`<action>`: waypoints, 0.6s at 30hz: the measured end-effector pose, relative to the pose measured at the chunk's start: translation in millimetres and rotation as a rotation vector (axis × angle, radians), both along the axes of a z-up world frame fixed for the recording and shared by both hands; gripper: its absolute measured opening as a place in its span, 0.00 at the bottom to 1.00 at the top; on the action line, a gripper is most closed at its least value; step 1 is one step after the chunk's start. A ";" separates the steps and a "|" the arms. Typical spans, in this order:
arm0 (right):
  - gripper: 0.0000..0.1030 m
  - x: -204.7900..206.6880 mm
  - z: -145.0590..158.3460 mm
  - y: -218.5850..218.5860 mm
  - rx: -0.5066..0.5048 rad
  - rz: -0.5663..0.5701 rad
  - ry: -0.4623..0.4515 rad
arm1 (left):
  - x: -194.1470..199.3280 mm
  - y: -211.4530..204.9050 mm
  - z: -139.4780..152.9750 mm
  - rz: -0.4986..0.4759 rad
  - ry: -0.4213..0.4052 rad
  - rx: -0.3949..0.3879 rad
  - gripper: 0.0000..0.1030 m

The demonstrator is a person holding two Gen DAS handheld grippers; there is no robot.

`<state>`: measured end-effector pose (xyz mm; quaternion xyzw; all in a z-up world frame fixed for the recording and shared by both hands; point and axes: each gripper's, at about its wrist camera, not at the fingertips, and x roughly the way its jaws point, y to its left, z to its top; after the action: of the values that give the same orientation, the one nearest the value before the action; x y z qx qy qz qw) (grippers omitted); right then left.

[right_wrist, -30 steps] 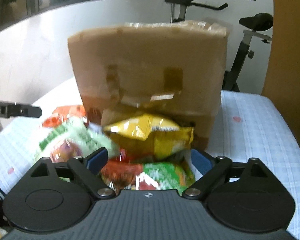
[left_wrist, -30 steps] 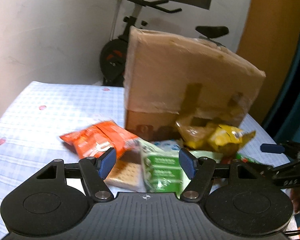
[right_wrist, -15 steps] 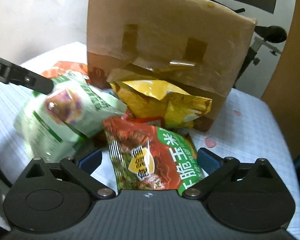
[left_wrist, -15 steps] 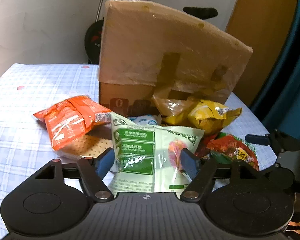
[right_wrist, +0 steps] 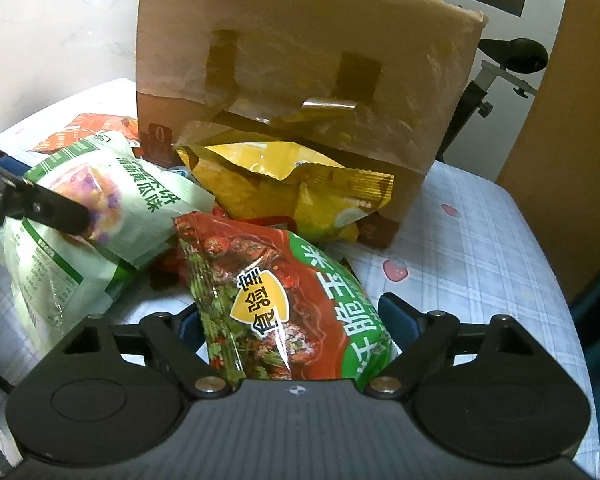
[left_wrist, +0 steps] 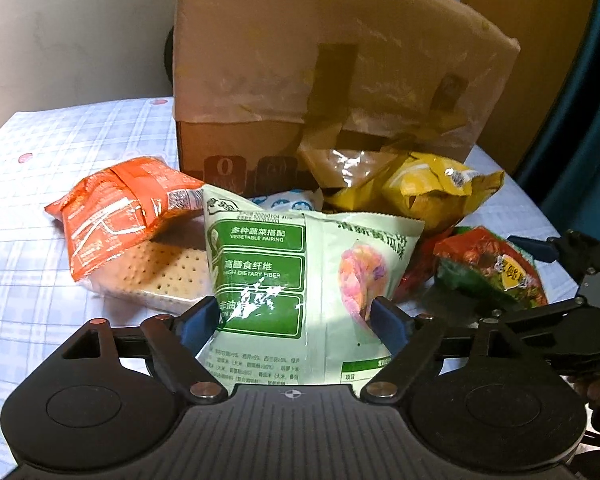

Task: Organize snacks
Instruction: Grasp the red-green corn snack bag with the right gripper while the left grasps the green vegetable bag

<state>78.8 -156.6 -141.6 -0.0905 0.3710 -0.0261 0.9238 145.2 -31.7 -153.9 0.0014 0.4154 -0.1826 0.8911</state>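
A pile of snack bags lies in front of a tall cardboard box (left_wrist: 332, 80) on the checked tablecloth (left_wrist: 27, 280). My left gripper (left_wrist: 293, 320) straddles a pale green and white bag (left_wrist: 283, 272), which lies flat; its jaws are opening and the pads stand at the bag's sides. My right gripper (right_wrist: 291, 322) straddles a red and green bag (right_wrist: 283, 292); its jaws are closing around it, and the bag rests on the table. An orange packet (left_wrist: 115, 208) leans on a cracker pack (left_wrist: 159, 276). A yellow bag (right_wrist: 283, 184) lies against the box.
A small blue and white packet (left_wrist: 287, 200) is wedged under the pile by the box. An exercise bike (right_wrist: 512, 52) and a wooden door (right_wrist: 572, 120) stand behind the table. The cloth's right side (right_wrist: 480, 240) is bare; the table edge runs close on the right.
Both grippers have sunk and tipped down toward the pile. The green and white bag now fills the left gripper's gap, and the red and green bag fills the right one's.
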 end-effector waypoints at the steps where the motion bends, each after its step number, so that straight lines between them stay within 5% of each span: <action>1: 0.86 0.0 -0.3 -0.3 0.000 -0.001 0.000 | 1.8 -0.3 -2.4 0.002 0.006 -0.001 0.82; 7: 0.84 0.6 -4.7 1.1 -0.031 0.013 0.010 | 9.8 4.6 -13.4 0.019 0.043 -0.058 0.85; 18: 0.76 -1.3 -4.3 -4.2 -0.009 0.022 0.014 | -1.1 11.6 -6.8 0.021 0.018 -0.098 0.74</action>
<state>77.6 -160.8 -145.9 -0.0987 0.3763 -0.0167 0.9211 144.1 -20.1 -160.7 -0.0482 0.4138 -0.1933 0.8883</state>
